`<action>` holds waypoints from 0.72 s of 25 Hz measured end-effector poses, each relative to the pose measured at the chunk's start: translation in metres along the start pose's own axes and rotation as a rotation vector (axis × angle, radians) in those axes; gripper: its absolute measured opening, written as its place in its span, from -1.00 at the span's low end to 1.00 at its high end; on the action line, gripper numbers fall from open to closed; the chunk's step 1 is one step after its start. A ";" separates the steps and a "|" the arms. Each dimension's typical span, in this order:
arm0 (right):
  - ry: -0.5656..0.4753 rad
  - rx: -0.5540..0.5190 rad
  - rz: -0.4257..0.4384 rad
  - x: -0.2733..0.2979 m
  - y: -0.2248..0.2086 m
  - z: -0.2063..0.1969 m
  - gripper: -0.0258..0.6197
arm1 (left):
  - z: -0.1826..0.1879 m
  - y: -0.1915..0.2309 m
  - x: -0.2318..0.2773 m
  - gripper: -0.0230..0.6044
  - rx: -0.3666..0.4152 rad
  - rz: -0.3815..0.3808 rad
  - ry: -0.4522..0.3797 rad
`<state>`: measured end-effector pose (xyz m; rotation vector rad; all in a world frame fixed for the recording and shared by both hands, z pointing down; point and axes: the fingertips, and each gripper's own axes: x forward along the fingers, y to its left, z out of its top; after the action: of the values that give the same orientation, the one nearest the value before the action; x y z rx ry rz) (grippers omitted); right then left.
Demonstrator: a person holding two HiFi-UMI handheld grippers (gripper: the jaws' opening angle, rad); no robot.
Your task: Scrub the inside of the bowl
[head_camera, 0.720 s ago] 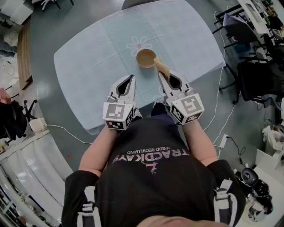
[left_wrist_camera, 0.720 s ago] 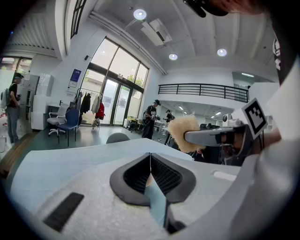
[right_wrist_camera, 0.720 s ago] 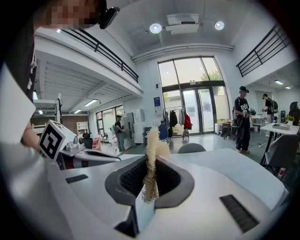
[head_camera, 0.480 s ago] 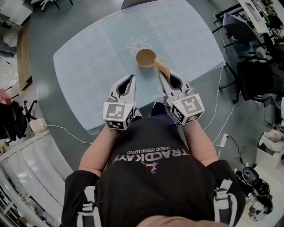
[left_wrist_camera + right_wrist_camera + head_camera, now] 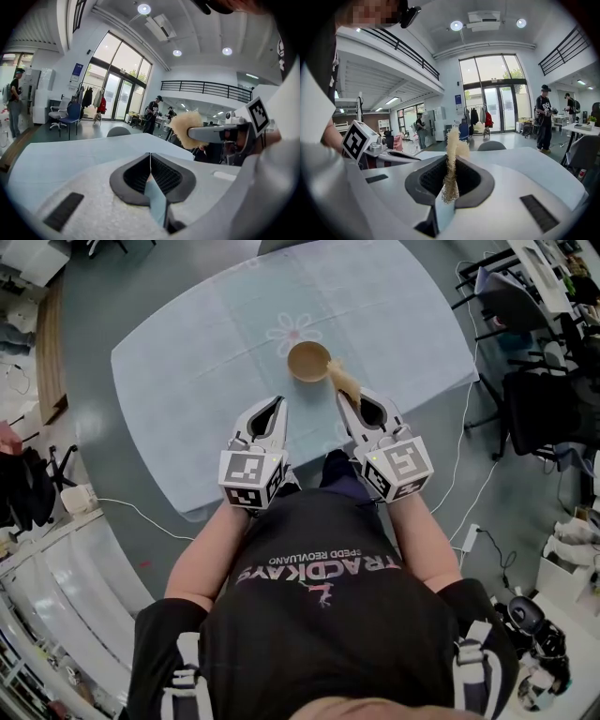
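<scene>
A small brown bowl [image 5: 308,361] stands upright on the pale blue table [image 5: 187,362], just past both grippers. My right gripper [image 5: 343,396] is shut on a tan fibrous scrubber [image 5: 342,382], whose tip reaches the bowl's right rim. In the right gripper view the scrubber [image 5: 451,159] sticks up from between the closed jaws. The scrubber [image 5: 186,130] also shows at the right in the left gripper view. My left gripper [image 5: 279,402] is shut with nothing in it, hovering over the table's near edge, left of the bowl. The bowl does not show in either gripper view.
A flower print [image 5: 292,332] marks the tablecloth behind the bowl. Chairs and desks [image 5: 530,381] crowd the right side. A white cable [image 5: 141,517] runs over the floor at the left. People stand in the background hall in both gripper views.
</scene>
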<state>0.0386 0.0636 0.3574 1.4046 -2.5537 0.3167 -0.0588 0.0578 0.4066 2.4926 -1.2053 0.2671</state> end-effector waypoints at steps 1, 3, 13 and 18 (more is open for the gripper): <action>0.011 -0.003 0.007 0.003 -0.004 -0.001 -0.82 | -0.001 0.001 0.004 -0.87 -0.009 0.008 0.008; 0.029 -0.002 0.025 0.010 -0.013 -0.004 -0.82 | -0.005 0.005 0.013 -0.87 -0.033 0.026 0.024; 0.121 -0.013 0.139 0.048 -0.060 -0.019 -0.82 | -0.040 0.027 0.076 -0.87 -0.171 0.139 0.138; 0.190 -0.108 0.183 0.069 -0.081 -0.037 -0.82 | -0.068 0.042 0.112 -0.87 -0.314 0.192 0.201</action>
<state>0.0744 -0.0235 0.4189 1.0522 -2.5045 0.3199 -0.0231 -0.0200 0.5145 2.0361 -1.2915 0.3403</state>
